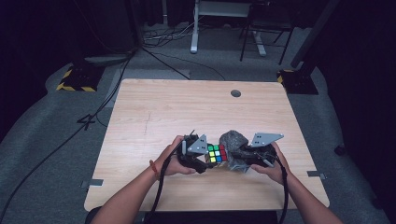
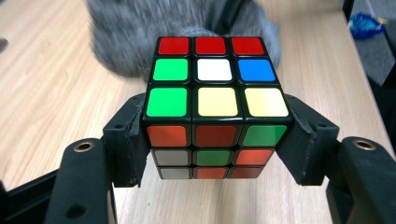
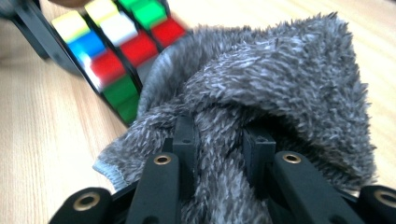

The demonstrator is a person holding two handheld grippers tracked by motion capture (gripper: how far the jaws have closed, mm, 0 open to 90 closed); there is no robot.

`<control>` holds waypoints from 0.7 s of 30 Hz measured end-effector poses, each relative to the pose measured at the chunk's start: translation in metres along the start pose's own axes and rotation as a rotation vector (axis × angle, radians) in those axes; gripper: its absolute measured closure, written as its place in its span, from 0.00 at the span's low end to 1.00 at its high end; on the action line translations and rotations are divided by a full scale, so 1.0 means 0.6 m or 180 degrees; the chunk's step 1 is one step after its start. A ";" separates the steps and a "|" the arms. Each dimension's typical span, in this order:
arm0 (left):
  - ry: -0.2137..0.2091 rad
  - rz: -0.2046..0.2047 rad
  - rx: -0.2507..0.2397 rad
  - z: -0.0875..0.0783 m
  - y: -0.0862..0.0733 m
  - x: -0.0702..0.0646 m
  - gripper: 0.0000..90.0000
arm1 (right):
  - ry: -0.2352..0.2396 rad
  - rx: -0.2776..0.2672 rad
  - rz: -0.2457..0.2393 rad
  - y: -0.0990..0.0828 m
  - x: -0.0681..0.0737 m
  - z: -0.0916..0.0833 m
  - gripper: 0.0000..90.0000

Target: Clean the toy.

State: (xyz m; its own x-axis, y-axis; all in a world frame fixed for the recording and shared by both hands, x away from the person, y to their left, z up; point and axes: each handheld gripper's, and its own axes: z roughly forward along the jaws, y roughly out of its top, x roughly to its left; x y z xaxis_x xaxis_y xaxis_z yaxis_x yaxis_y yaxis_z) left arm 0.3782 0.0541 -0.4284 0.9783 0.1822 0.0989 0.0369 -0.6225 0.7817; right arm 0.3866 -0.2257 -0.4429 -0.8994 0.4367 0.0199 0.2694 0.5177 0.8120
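Observation:
A colour puzzle cube [image 1: 216, 154] is held just above the wooden table [image 1: 187, 107], near its front middle. My left gripper [image 1: 205, 156] is shut on the cube [image 2: 215, 107], one black pad on each side face. A fluffy grey cloth [image 1: 236, 148] is bunched against the cube's right side. My right gripper [image 1: 243, 156] is shut on the cloth [image 3: 261, 93], whose pile spills over both jaws. In the right gripper view the cube [image 3: 116, 51] lies at the upper left, touching the cloth's edge.
A round grey grommet [image 1: 236, 93] sits in the table's far edge. Beyond the table stand desk legs [image 1: 194, 28] and yellow-black striped floor bases [image 1: 74, 79]. Cables [image 1: 84, 126] run across the grey floor on the left.

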 end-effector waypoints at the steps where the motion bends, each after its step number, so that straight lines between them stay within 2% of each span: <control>1: -0.0009 -0.0012 -0.0033 0.001 0.001 -0.001 0.38 | 0.0090 -0.0058 0.0039 -0.001 -0.001 0.000 0.80; 4: -0.0017 -0.0027 -0.0049 0.005 0.001 0.000 0.38 | 0.0198 -0.0182 0.0025 0.007 0.006 -0.002 0.80; 6: -0.0020 -0.0074 -0.0052 0.007 -0.002 0.002 0.38 | 0.0180 -0.0196 -0.0008 0.010 0.010 -0.002 0.80; 8: -0.0017 -0.0098 -0.0030 0.010 -0.004 0.004 0.38 | 0.0242 -0.0289 0.0054 0.011 0.008 -0.005 0.81; 10: 0.0003 -0.0094 0.0012 0.013 -0.005 0.004 0.38 | 0.0260 -0.0344 0.0031 0.014 0.009 -0.006 0.81; 12: -0.0004 -0.0057 0.0052 0.018 -0.005 0.001 0.37 | 0.0305 -0.0397 0.0040 0.016 0.010 -0.007 0.81; 17: 0.0087 0.0000 0.0204 0.029 -0.003 -0.003 0.37 | 0.0338 -0.0490 0.0006 0.024 0.015 -0.008 0.81; 19: 0.0045 0.0031 0.0259 0.037 -0.005 -0.007 0.37 | 0.0408 -0.0542 -0.0019 0.030 0.021 -0.008 0.81; 21: 0.0060 0.0105 0.0348 0.045 -0.003 -0.012 0.37 | 0.0424 -0.0507 -0.0136 0.040 0.033 -0.004 0.81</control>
State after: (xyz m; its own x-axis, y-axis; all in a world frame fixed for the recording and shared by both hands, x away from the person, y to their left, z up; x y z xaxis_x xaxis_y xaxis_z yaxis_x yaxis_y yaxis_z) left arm 0.3766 0.0334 -0.4469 0.9754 0.1739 0.1358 0.0278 -0.7076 0.7060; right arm 0.3745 -0.2062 -0.4218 -0.9492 0.3103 0.0517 0.1816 0.4064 0.8955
